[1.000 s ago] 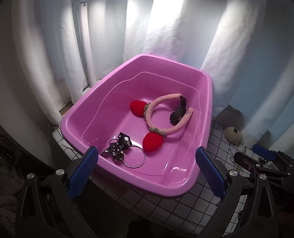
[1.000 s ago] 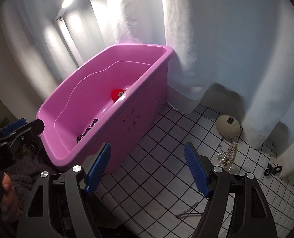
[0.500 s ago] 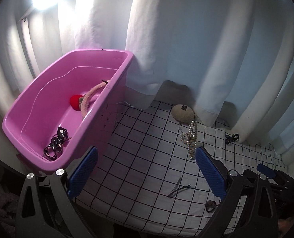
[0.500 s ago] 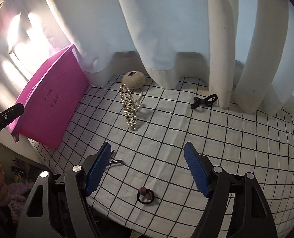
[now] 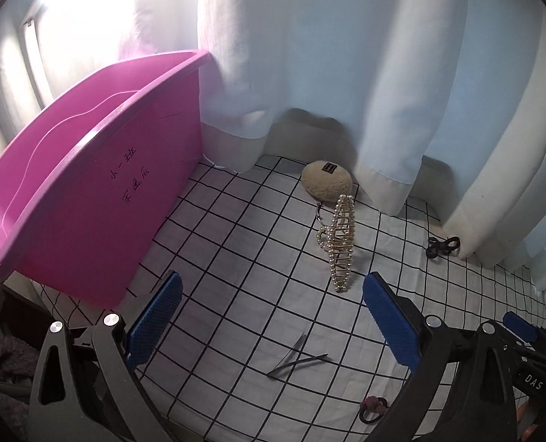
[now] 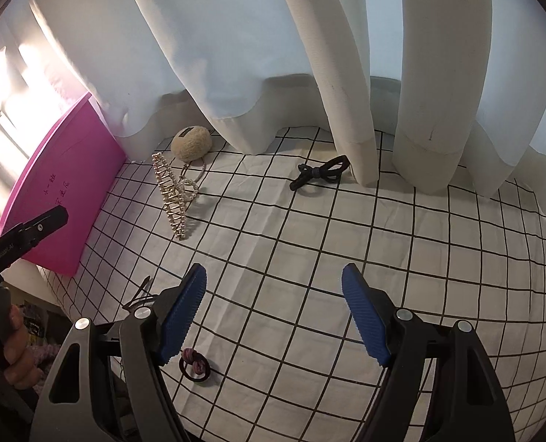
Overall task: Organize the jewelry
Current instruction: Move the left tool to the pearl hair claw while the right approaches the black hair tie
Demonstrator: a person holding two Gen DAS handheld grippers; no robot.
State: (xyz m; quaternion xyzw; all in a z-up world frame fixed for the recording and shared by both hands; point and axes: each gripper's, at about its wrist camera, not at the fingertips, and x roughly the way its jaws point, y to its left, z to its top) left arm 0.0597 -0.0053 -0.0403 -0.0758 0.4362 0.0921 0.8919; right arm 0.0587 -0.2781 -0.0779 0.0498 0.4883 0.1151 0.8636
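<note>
Left tool (image 5: pixel 269 316) and right tool (image 6: pixel 273 313): jaws wide apart, nothing held.

Dark elastic hair tie with pink knot (image 6: pixel 195 362): nearest, on the white black-gridded cloth over the worktop (image 6: pixel 346 243); soft, light, pinch the loop.

Thin black hairpins (image 5: pixel 295 359): slippery, flat.

Pearl-studded gold claw clip (image 5: pixel 341 243): rigid, likely fragile; grip across spine.

Black bow tie (image 6: pixel 319 173).

Beige fuzzy pompom tie (image 5: pixel 326 184): label unreadable.

Magenta plastic tub (image 5: pixel 88 199): handwritten characters, illegible.
</note>
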